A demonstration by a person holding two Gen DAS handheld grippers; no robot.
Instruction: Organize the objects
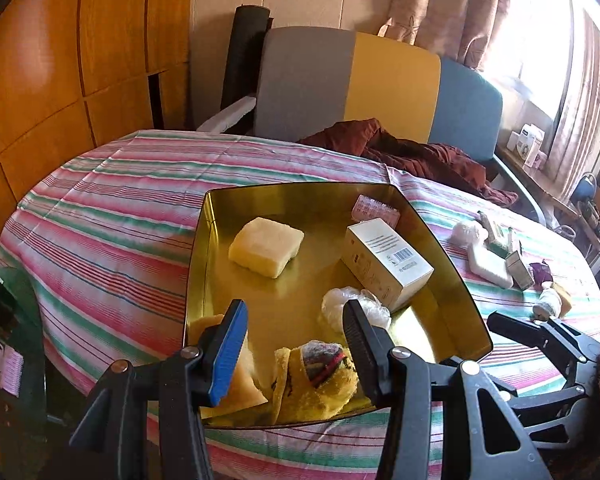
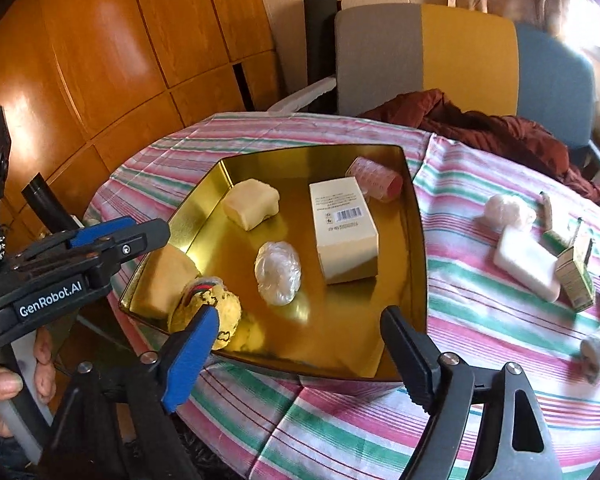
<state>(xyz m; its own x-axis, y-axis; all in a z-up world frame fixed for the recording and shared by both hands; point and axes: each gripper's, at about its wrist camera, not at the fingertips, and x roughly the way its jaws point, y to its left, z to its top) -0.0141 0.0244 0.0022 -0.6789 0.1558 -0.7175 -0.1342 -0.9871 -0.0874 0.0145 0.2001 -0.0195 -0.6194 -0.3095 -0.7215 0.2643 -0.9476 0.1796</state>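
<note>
Person's hand [image 2: 4, 384] only in right-wrist view

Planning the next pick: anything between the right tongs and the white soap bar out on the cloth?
Nothing visible. The right tongs are open and empty over the gold tray's near corner; only bare striped cloth lies between the tray and the white soap bar.

Right gripper [image 2: 300, 330] jaws apart, empty, above gold tray [image 2: 418, 240].
</note>
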